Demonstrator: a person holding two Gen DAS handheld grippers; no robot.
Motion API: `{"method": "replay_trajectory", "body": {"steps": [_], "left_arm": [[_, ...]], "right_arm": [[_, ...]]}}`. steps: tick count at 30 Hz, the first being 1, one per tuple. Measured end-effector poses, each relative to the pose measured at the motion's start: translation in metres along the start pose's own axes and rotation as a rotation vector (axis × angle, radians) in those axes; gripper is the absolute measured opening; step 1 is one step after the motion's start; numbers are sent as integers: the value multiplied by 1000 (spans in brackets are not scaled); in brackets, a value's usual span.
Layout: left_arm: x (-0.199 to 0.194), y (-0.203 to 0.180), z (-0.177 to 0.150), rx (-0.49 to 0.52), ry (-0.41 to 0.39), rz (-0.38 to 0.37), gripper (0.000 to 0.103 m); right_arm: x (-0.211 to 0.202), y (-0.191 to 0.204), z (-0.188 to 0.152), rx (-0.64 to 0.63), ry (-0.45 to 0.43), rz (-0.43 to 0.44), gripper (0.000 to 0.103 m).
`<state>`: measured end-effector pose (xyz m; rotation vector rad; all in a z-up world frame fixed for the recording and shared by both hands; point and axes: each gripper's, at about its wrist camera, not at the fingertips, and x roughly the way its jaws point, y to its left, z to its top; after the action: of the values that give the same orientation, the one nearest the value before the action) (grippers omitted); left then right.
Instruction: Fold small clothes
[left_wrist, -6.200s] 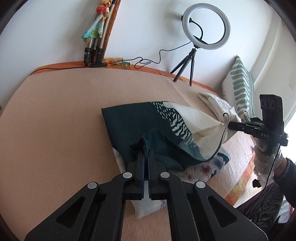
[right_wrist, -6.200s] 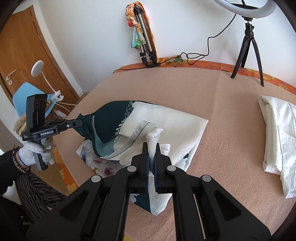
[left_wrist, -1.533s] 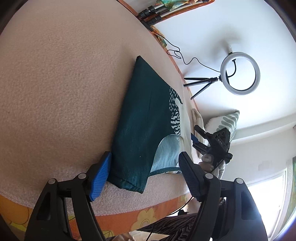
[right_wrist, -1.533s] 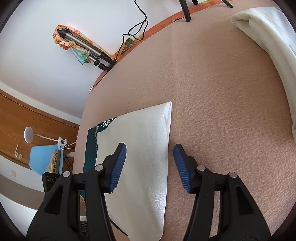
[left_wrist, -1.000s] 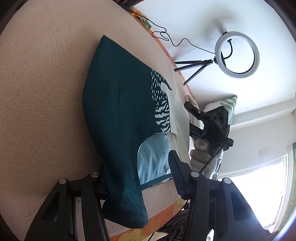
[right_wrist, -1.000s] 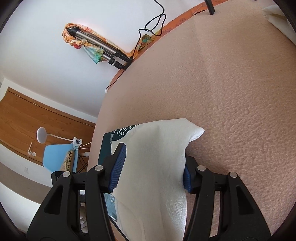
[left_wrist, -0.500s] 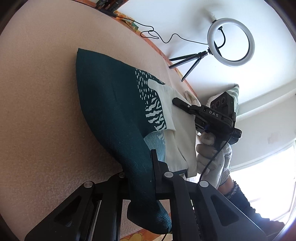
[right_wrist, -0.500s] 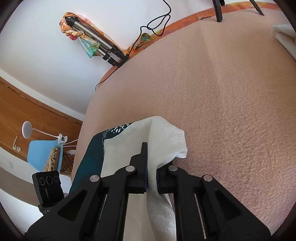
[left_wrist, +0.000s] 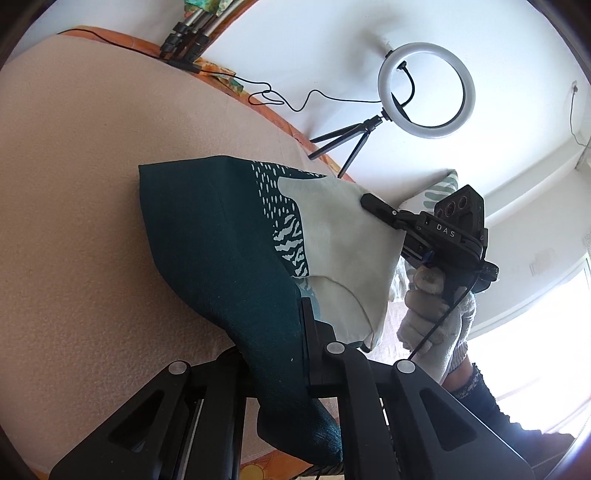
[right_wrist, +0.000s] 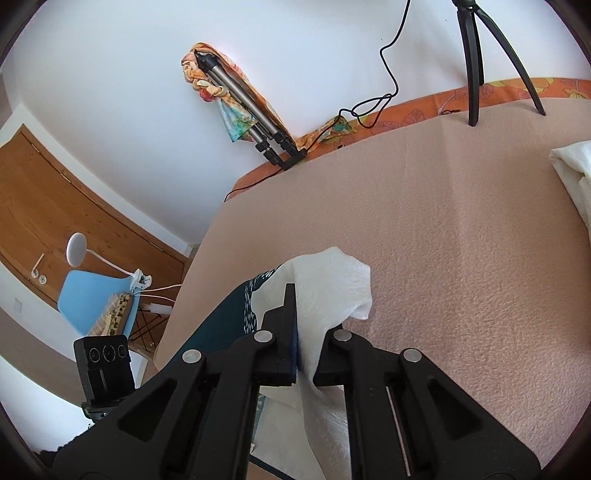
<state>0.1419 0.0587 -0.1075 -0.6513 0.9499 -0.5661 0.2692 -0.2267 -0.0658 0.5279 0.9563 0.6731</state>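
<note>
- The left gripper (left_wrist: 295, 332), black plastic tongs seen from their own camera, is clamped on the dark teal end of a small folded garment of teal and cream woven cloth (left_wrist: 221, 258); the teal cloth bulges out between the two fingers and hangs down in front of them.
- The right gripper (right_wrist: 301, 332), the same black tongs with blue pads, is closed on the cream end of that garment, and a white corner sticks up and to the right just past its tips.
- In the left wrist view the garment stretches from the left tongs up and to the right, lifted at both pinched ends; its far teal edge lies on the pink textured blanket (left_wrist: 74, 184) ahead and to the left of the tongs.
- A band of white dashes and stripes sits between the teal and cream parts.
- The right tongs show at the cream end, held by a hand in a pale knitted glove (left_wrist: 436, 317), to the right of the left tongs.
- Ahead and right of the right tongs, well apart, a folded white cloth (right_wrist: 576, 177) lies on the blanket.
- Farther on, a white ring light on a black tripod (left_wrist: 424, 92) stands at the blanket's far edge.
- A folded grey tripod wrapped in a colourful scarf (right_wrist: 236, 107) leans on the white wall.
</note>
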Motion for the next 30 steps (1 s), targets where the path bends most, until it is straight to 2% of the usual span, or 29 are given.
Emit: {"method": "replay_trajectory", "body": {"steps": [6,13,19,30], "left_arm": [[12,-22,7,66,0,-19,5],[35,-70,20,158,-5,-55,5],[56,-107,31,231,-10,-84,5],[119,-185,55,348,6,-156,5]], "right_arm": [[-20,0,4,-13,-13,-41,5],[-59,-7,8,-37,-53,-82,5],[-102,-24,19,-42,-111,-97,5],[-194,-64,59,-96,-204,-196,5]]}}
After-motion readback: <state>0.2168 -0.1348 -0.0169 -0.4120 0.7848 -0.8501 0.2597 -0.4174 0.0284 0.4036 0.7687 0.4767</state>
